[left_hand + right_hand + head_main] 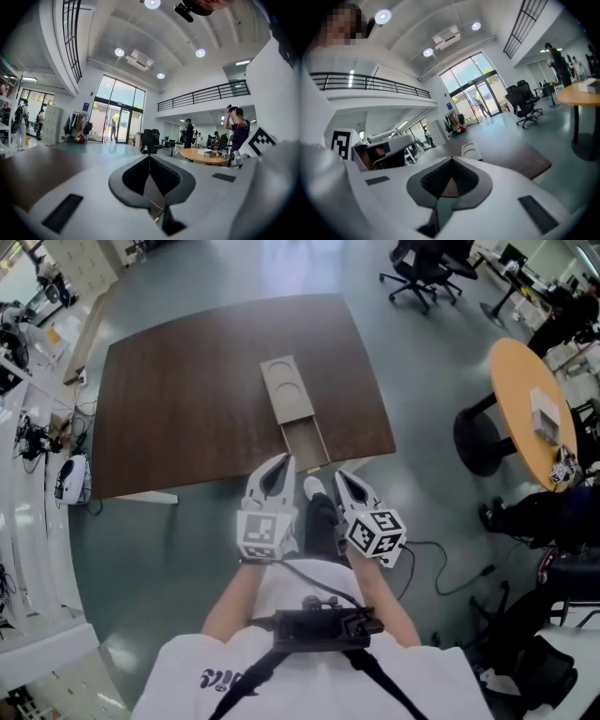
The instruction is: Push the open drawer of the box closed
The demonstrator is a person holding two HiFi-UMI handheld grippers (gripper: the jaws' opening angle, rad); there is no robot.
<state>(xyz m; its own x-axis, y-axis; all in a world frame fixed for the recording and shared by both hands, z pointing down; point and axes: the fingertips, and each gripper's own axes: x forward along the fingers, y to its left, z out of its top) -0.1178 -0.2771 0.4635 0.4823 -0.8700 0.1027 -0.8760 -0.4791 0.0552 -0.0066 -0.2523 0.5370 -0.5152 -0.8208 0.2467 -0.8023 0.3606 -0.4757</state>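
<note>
The left tongs and the right tongs are both closed with nothing between them; each gripper view shows its two tips meeting on a single line. In the head view they sit at the near edge of the worktop, one to either side of the drawer's front end. The box lies lengthwise at mid-worktop, and its drawer is drawn out toward the person, its front close to the worktop's near edge. Judged from appearance, the box is thin, pale board: stiff, light and not fragile, on a smooth surface where it is likely to slide as a whole if pushed. No grasp is called for. The sound contact is a closed tip set flat on the middle of the drawer's front face, pushing straight along the box's length, since an off-centre push may skew or jam the drawer. Bracing the far end of the box with the other tongs may be needed. The drawer's front face cannot be seen from above, so any handle is unconfirmed, and its interior is in shade. Whether either tip touches the drawer cannot be told. Neither gripper view shows the box.
</note>
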